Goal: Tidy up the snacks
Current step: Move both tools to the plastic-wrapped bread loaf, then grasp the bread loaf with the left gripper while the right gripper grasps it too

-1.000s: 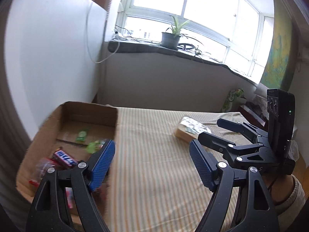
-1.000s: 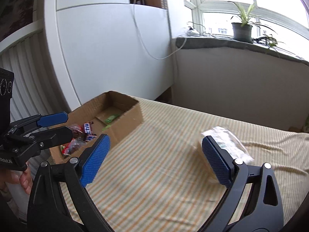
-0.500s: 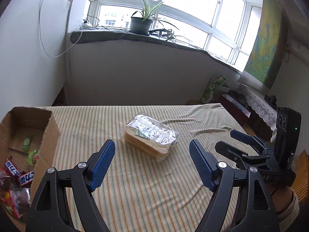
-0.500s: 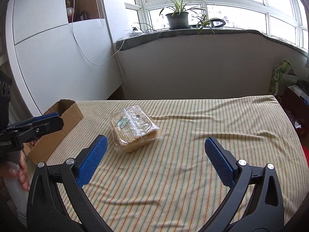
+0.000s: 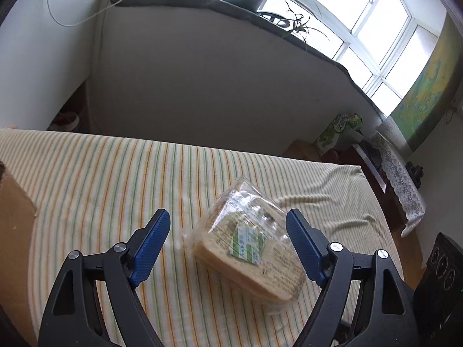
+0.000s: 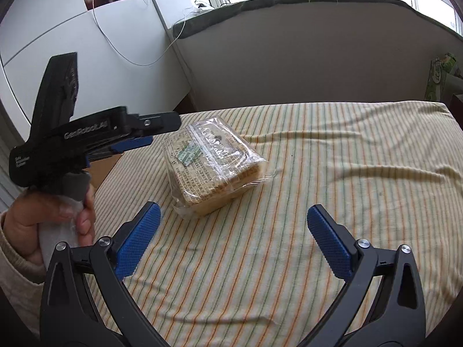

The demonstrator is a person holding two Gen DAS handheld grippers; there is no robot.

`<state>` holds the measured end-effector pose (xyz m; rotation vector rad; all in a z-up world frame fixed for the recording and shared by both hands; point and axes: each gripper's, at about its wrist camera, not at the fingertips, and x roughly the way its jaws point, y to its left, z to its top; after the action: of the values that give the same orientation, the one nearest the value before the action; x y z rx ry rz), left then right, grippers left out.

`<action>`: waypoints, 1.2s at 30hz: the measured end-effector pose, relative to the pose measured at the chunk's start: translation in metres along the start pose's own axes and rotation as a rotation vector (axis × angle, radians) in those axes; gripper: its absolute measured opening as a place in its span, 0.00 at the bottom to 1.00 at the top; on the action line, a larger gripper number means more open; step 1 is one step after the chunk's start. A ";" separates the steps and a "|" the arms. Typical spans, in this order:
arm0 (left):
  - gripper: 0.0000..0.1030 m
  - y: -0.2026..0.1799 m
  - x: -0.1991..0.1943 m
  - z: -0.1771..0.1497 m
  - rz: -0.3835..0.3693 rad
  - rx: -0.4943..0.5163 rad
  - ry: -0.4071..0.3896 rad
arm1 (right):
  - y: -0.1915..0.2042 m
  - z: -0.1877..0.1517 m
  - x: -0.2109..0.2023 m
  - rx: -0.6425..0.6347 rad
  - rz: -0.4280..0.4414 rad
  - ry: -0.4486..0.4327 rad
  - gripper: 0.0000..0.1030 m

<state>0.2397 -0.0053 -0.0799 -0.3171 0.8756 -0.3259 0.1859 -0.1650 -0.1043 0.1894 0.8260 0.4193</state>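
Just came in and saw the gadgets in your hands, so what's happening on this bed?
A person holds a two-finger gripper in each hand while sorting snacks. The left gripper is open and lined up on the wrapped bread pack, which lies on the striped cloth; its fingers are not closed on it. The right gripper is open too and holds nothing, hovering nearer the camera than the pack. A corner of a cardboard box shows on the left.
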 end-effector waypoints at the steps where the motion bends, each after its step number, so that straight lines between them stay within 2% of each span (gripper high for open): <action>1: 0.80 0.002 0.007 0.001 -0.009 -0.006 0.010 | 0.004 0.002 0.007 -0.011 0.004 0.012 1.00; 7: 0.80 0.005 0.036 0.001 -0.056 -0.010 0.078 | 0.012 0.008 0.048 -0.034 0.002 0.092 1.00; 10: 0.80 0.002 0.035 -0.002 -0.059 0.031 0.065 | 0.008 0.008 0.053 -0.021 0.015 0.090 0.99; 12: 0.78 0.001 0.033 -0.003 -0.074 0.042 0.064 | 0.005 0.008 0.050 -0.021 0.048 0.081 0.89; 13: 0.78 -0.001 0.032 -0.005 -0.084 0.046 0.067 | 0.005 0.008 0.048 -0.028 0.058 0.081 0.81; 16: 0.75 -0.008 0.029 -0.013 -0.115 0.076 0.086 | 0.006 0.006 0.046 -0.055 0.046 0.086 0.73; 22: 0.74 -0.021 0.002 -0.048 -0.154 0.086 0.093 | 0.003 -0.009 0.026 -0.079 0.059 0.071 0.71; 26: 0.74 -0.028 -0.013 -0.071 -0.136 0.084 0.080 | 0.009 -0.028 0.011 -0.129 0.058 0.072 0.71; 36: 0.74 -0.047 -0.037 -0.085 -0.128 0.091 0.036 | 0.023 -0.046 -0.023 -0.161 0.047 0.023 0.71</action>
<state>0.1438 -0.0441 -0.0865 -0.2842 0.8748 -0.4897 0.1315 -0.1543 -0.1120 0.0549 0.8079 0.5311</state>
